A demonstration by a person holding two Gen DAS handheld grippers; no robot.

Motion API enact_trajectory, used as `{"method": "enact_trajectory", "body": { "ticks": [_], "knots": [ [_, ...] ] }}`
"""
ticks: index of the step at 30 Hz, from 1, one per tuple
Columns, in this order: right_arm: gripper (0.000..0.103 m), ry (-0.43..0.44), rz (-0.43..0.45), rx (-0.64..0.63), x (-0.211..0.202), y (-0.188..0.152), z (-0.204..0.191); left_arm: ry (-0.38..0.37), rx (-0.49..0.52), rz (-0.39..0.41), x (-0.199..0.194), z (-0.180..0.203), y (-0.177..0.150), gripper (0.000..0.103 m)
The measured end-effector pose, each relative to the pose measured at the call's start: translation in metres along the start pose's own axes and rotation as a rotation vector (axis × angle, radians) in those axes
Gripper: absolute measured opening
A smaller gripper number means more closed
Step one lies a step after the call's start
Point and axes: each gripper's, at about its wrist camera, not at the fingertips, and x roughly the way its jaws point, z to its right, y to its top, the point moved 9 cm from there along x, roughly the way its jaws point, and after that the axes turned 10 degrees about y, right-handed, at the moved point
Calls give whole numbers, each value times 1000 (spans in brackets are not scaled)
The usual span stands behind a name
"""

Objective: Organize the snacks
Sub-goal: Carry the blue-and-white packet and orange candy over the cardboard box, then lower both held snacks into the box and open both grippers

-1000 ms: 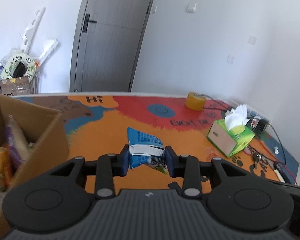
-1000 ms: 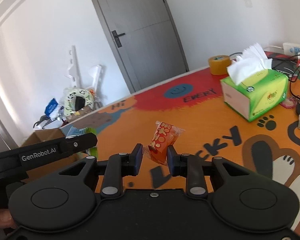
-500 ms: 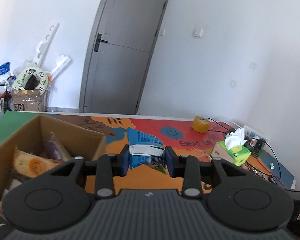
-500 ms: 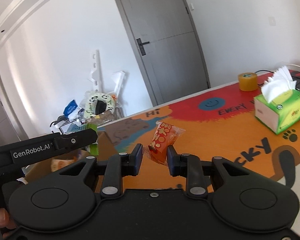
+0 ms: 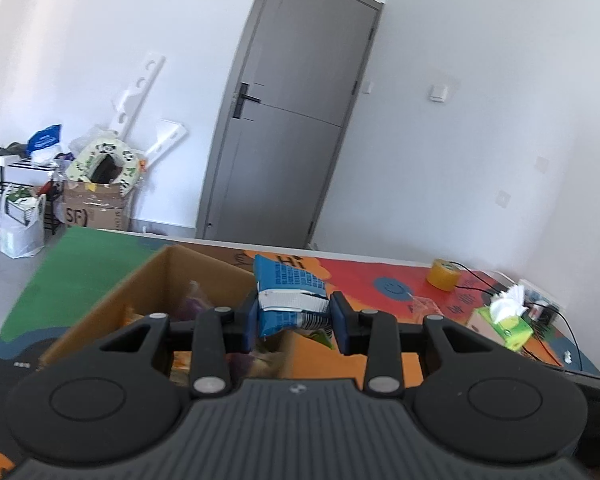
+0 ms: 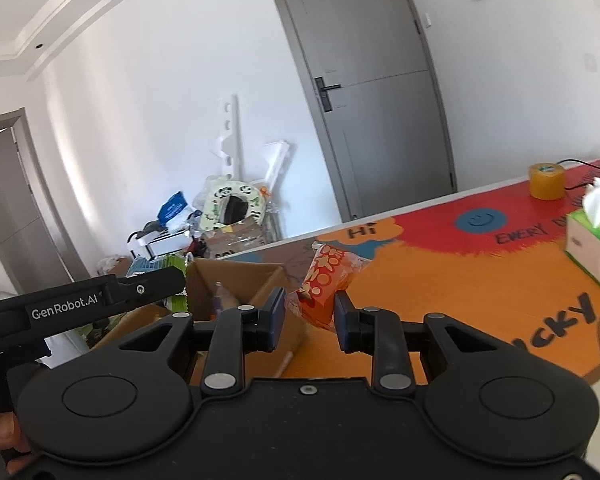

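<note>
Above the cardboard box (image 5: 156, 280) | left gripper (image 5: 296, 316) pinches blue snack bag (image 5: 288, 296) | right gripper (image 6: 310, 316) pinches orange snack pack (image 6: 324, 280) | step: carrying; next: lower, release inside.

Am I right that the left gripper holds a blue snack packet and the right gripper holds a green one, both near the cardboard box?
Not quite: the right gripper holds an orange snack packet, as the right wrist view shows. The left gripper does hold a blue snack packet, both near the cardboard box.
</note>
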Motion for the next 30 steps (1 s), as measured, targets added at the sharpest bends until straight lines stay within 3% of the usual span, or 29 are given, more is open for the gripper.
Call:
{"method": "enact_trajectory", "body": {
  "ticks": [13, 30],
  "knots": [
    [27, 73, -38, -38, 42, 2, -40, 97, -51, -11, 13, -55, 11, 35],
    [27, 75, -66, -54, 74, 10, -53, 75, -46, -61, 57, -63, 15, 36]
  ]
}}
